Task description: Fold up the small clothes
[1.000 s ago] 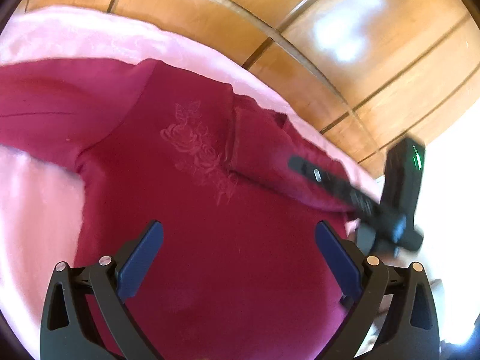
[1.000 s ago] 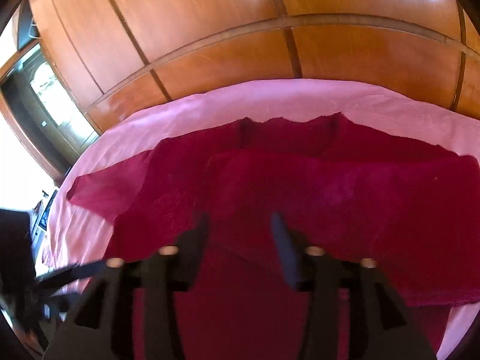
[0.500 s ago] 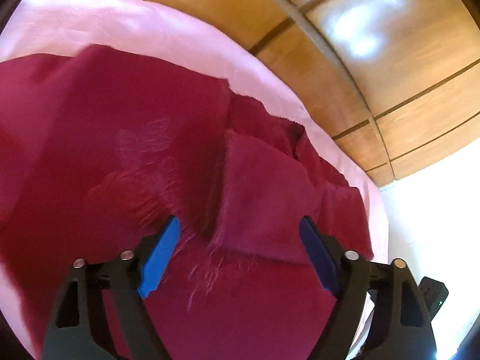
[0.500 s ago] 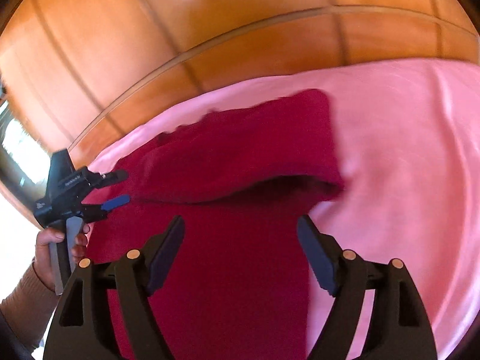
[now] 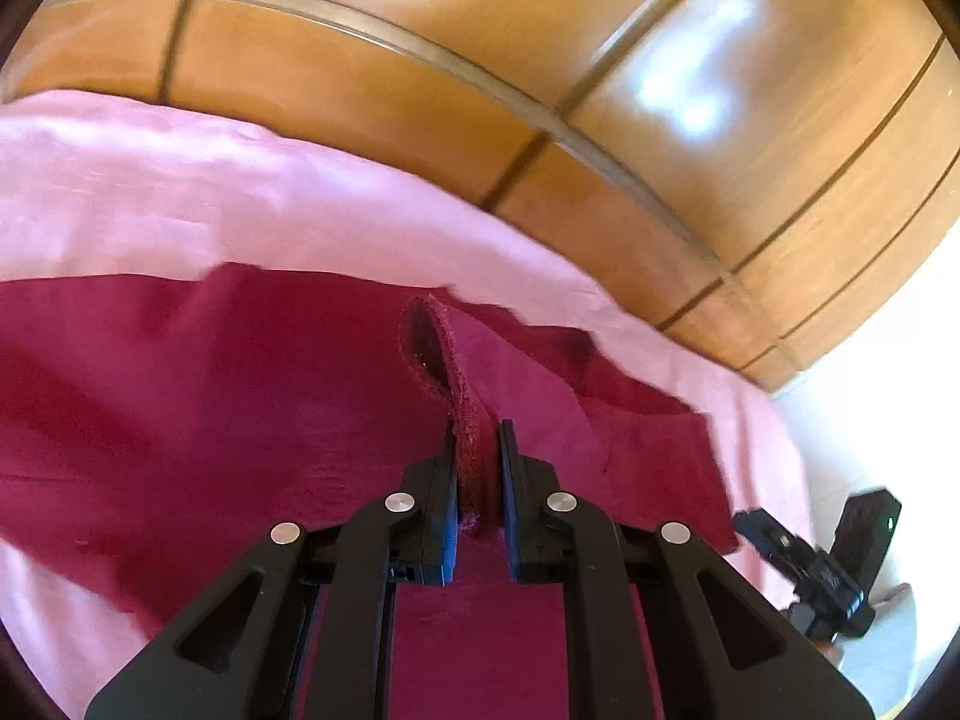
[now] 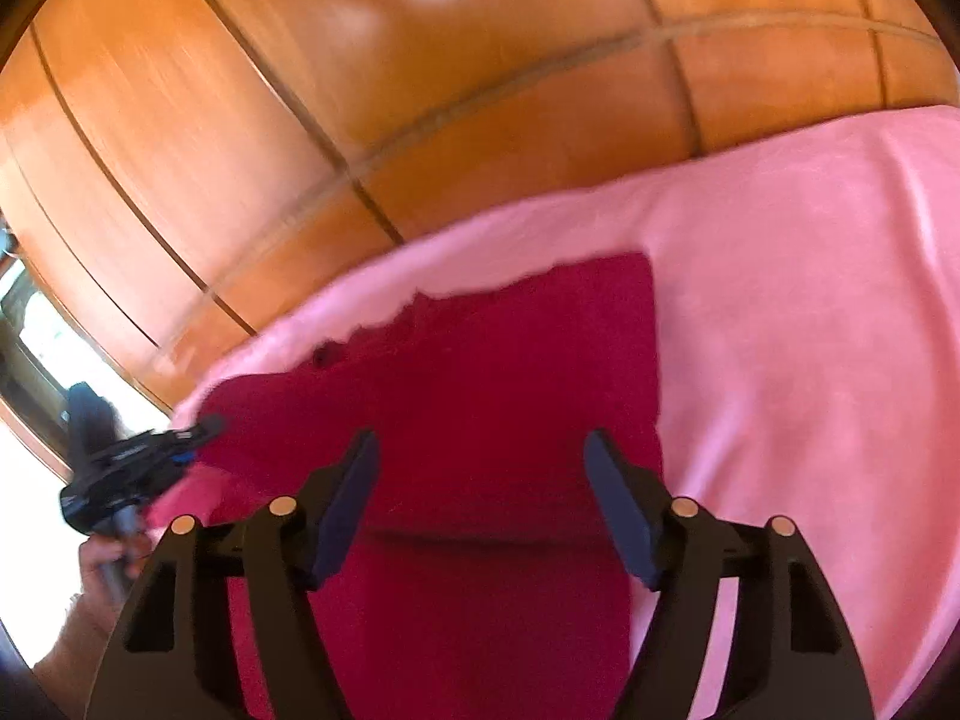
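A dark red garment (image 5: 198, 396) lies spread on a pink sheet (image 5: 180, 198). My left gripper (image 5: 476, 438) is shut on a raised, hemmed edge of the garment (image 5: 465, 420), pinching it upright between the jaws. In the right wrist view the garment (image 6: 480, 372) has a folded layer on top. My right gripper (image 6: 483, 450) is open and empty above it. The left gripper (image 6: 204, 423) shows at the garment's left edge in the right wrist view. The right gripper (image 5: 762, 525) shows at the lower right in the left wrist view.
The pink sheet (image 6: 810, 300) covers the surface, with bare sheet to the right of the garment. A glossy wooden panelled wall (image 6: 420, 90) stands close behind. Bright light comes from the left (image 6: 36, 324).
My left gripper has shut on the garment's hemmed edge; it was open half a second ago. My right gripper let go one second ago and stays open above the folded part.
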`<state>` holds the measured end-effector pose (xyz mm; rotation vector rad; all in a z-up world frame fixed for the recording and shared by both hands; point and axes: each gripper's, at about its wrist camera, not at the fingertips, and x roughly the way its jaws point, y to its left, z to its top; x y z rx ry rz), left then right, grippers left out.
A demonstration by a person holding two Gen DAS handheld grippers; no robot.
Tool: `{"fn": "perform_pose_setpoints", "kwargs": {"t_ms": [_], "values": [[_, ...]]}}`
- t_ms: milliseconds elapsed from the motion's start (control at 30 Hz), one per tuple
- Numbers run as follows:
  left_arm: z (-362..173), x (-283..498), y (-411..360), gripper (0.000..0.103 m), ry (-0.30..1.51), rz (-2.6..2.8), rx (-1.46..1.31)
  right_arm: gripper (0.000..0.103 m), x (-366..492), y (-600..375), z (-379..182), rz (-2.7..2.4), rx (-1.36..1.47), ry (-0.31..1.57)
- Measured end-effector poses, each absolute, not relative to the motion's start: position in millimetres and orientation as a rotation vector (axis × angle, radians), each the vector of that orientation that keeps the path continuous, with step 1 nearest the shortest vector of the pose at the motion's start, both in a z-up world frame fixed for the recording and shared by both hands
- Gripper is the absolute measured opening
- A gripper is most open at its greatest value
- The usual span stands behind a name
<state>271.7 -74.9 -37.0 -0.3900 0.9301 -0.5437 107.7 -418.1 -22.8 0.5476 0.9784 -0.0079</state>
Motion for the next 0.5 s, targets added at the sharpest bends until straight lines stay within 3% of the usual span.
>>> {"fn": "perform_pose_setpoints", "kwargs": {"t_ms": [167,300,333,367,400,433,500], "values": [[-75.6,275.0,-62.0,0.011,1.013,-0.455,-0.332,0.069,124.9,-396.4,-63.1,-0.099,0.355,1.054],[-101.2,275.1,-58.2,0.012,1.062,-0.445,-0.385,0.085,129.2,-377.6,-64.6,-0.106,0.230,1.078],[-96.8,272.8,-57.2,0.028,1.062,-0.448,-0.392,0.086,129.3,-374.2,-62.3,-0.111,0.205,1.082],[-92.1,269.5,-56.5,0.058,1.055,-0.454,-0.397,0.086,127.0,-373.4,-57.9,-0.116,0.193,1.082],[-84.8,264.6,-54.2,0.070,1.032,-0.451,-0.399,0.088,124.1,-372.1,-52.5,-0.118,0.189,1.076],[-76.8,257.0,-51.2,0.076,0.993,-0.434,-0.392,0.089,117.4,-369.7,-43.7,-0.107,0.199,1.055],[-67.3,245.1,-40.1,0.076,0.964,-0.419,-0.380,0.096,105.6,-362.8,-33.5,-0.082,0.221,1.031]]}}
